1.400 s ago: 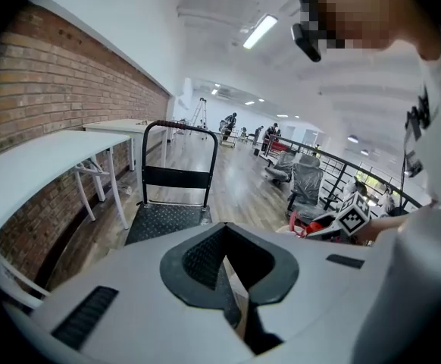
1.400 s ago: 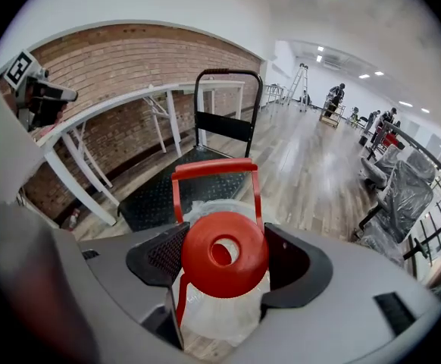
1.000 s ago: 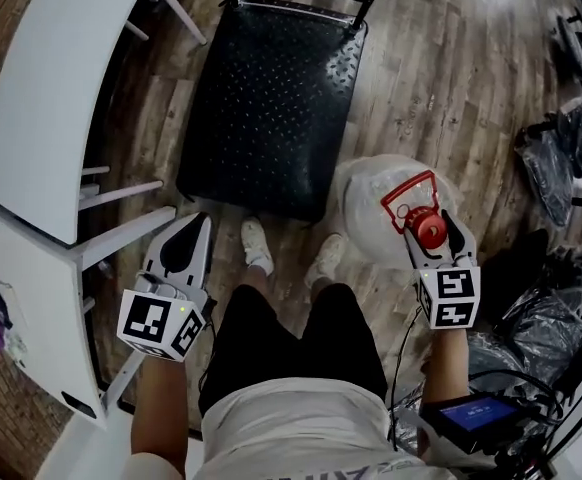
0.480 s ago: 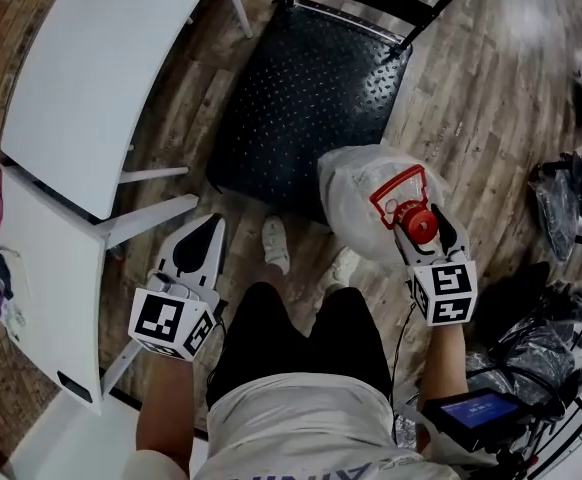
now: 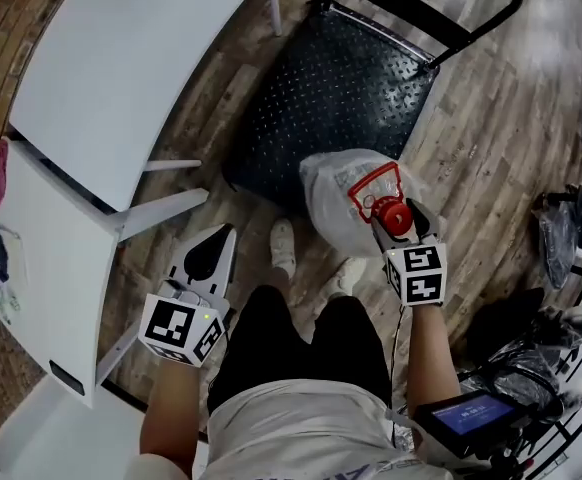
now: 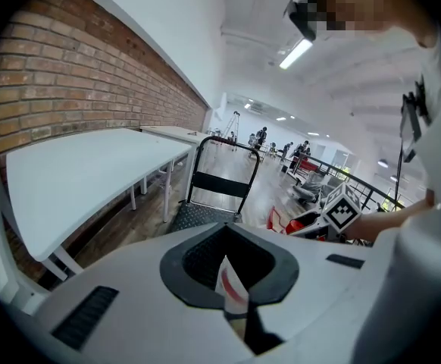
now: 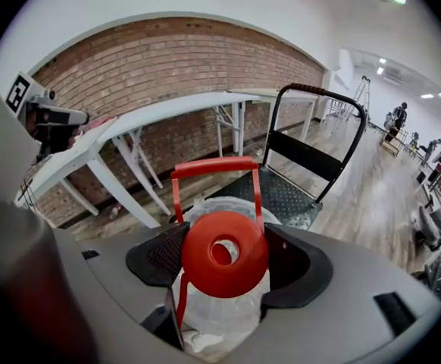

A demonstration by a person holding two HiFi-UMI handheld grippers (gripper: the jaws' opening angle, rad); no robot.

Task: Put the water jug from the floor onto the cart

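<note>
The water jug (image 5: 333, 200) is a clear plastic bottle with a red cap (image 5: 397, 218) and a red carry handle (image 5: 369, 182). It hangs from my right gripper (image 5: 399, 218), whose pads are shut on the neck under the cap, and it sits over the near corner of the cart. The cart (image 5: 321, 98) has a black studded deck and a black push handle (image 5: 441, 20). In the right gripper view the cap (image 7: 224, 254) fills the gap between the pads, with the cart (image 7: 285, 197) just beyond. My left gripper (image 5: 221, 234) is shut and holds nothing, low beside the white table.
Two white tables (image 5: 131, 68) (image 5: 41, 268) stand along the brick wall at the left. The person's shoes (image 5: 283, 248) are just short of the cart. Black bags (image 5: 571, 230) and a screen (image 5: 466, 418) crowd the right side. Wood floor surrounds the cart.
My right gripper has carried the jug leftward and toward the cart, so the jug now overlaps the deck's near corner. My left gripper has drifted forward a little, still shut.
</note>
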